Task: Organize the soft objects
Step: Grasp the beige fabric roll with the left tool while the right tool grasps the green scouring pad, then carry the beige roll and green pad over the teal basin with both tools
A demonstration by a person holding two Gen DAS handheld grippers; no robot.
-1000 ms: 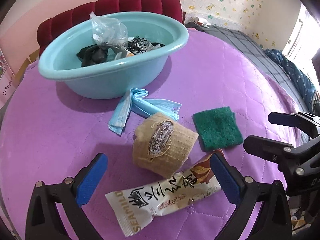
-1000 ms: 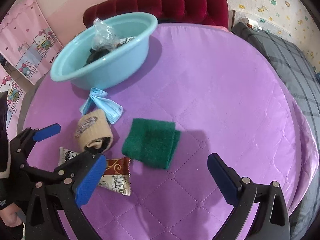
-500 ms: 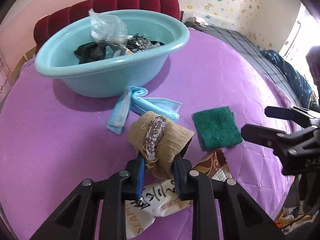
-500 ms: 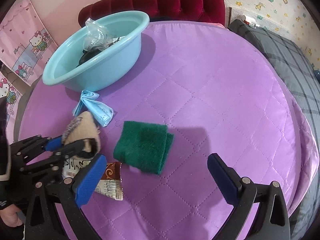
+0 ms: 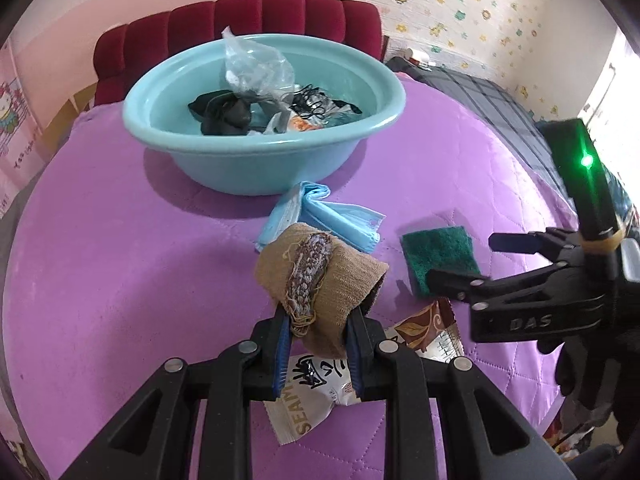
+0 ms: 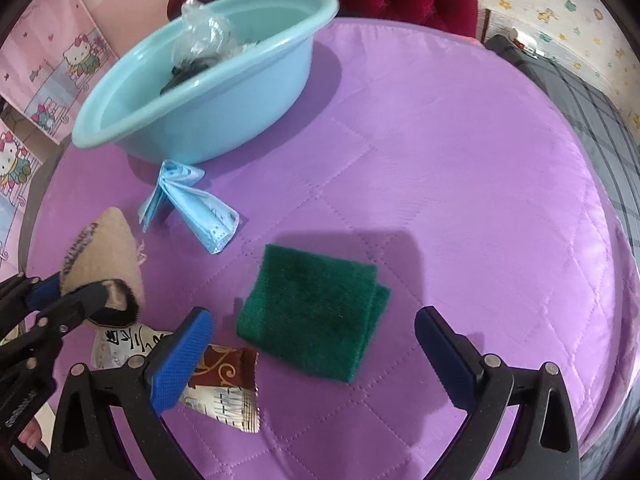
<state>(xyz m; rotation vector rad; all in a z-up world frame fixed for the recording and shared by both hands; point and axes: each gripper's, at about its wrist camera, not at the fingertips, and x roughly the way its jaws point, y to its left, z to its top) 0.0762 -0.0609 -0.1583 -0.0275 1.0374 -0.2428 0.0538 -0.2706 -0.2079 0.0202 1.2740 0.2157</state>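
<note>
My left gripper is clenched on the tan knitted sleeve, low in the middle of the left wrist view. The blue pads pinch its lower end, and it looks lifted just clear of the snack packet beneath it. In the right wrist view my right gripper stands released, its jaws wide on either side of the folded green scouring pad at lower centre, not touching it.

I judge the job partly done. The teal basin in the upper middle of the left view already holds a clear plastic bag, a dark cloth and some smaller bits I cannot make out. Still outside it are the sleeve I am holding, the scouring pad, the packet, and the light blue face masks lying just in front of the basin.

Everything sits on a round purple quilted cover. A dark red padded headboard rises behind the basin, with star-patterned wallpaper at upper right, cartoon cat posters at the left edge of the right view, and a grey checked blanket at its right.
</note>
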